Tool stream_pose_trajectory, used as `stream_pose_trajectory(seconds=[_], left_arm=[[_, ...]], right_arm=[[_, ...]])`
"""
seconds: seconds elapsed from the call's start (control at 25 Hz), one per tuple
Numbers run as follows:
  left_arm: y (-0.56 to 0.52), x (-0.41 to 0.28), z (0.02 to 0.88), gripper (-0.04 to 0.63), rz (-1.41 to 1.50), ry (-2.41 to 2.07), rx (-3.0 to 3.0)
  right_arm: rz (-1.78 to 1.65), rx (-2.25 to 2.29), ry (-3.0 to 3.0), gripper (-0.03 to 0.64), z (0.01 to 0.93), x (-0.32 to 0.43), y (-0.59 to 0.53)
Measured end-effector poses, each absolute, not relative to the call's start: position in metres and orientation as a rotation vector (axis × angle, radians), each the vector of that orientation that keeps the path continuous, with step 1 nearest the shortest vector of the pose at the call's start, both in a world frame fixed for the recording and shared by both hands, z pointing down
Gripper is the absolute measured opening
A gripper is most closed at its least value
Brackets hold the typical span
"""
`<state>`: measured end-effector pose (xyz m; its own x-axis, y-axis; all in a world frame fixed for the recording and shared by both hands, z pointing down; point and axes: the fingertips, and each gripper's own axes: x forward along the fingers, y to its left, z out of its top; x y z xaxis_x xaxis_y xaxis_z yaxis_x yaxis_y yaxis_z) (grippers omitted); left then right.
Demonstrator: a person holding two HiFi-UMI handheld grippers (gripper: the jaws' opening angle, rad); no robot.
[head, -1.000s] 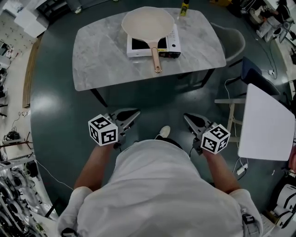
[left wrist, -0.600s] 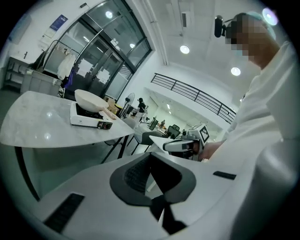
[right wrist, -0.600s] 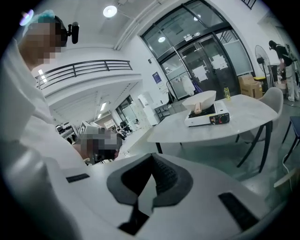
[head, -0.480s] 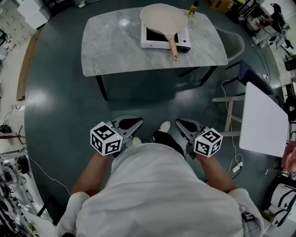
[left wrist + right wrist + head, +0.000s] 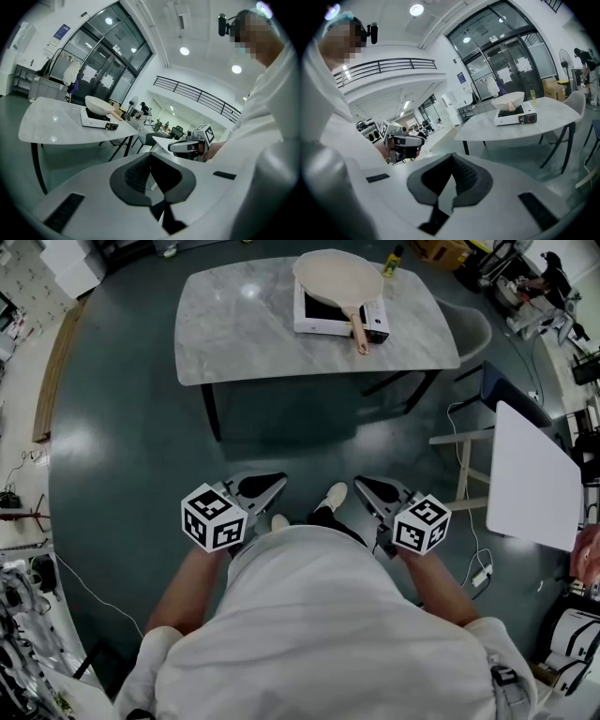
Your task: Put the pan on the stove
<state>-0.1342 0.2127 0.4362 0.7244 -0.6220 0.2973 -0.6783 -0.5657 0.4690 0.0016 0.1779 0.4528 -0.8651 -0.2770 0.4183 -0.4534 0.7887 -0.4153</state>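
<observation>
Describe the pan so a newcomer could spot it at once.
Find the grey marble-topped table across the dark floor. Toward its right end sits a white box-shaped portable stove, and the round cream pan rests on it. Only it is round there, with a tan handle jutting past the stove's near edge.

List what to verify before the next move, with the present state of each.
1. Pan rests on the stove: ok.
2. Left gripper empty: ok, fingers together, nothing between them.
3. Right gripper empty: ok, fingers together, nothing between them.
4. Grippers within reach of the table: not ok, both are held at the person's waist, with open floor before the table.
5. Stove switched off: cannot tell, its controls are too small to read.
</observation>
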Motion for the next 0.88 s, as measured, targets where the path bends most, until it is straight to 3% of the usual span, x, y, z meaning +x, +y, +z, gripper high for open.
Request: stream_pose_trajectory(seconds=[0.88], left_arm=[[0.242, -0.136, 0.443, 0.02, 0.136, -1.026, 2.367]], right_arm=[[0.701, 0.535, -2.639, 0.005, 0.458, 0.003, 0.206]])
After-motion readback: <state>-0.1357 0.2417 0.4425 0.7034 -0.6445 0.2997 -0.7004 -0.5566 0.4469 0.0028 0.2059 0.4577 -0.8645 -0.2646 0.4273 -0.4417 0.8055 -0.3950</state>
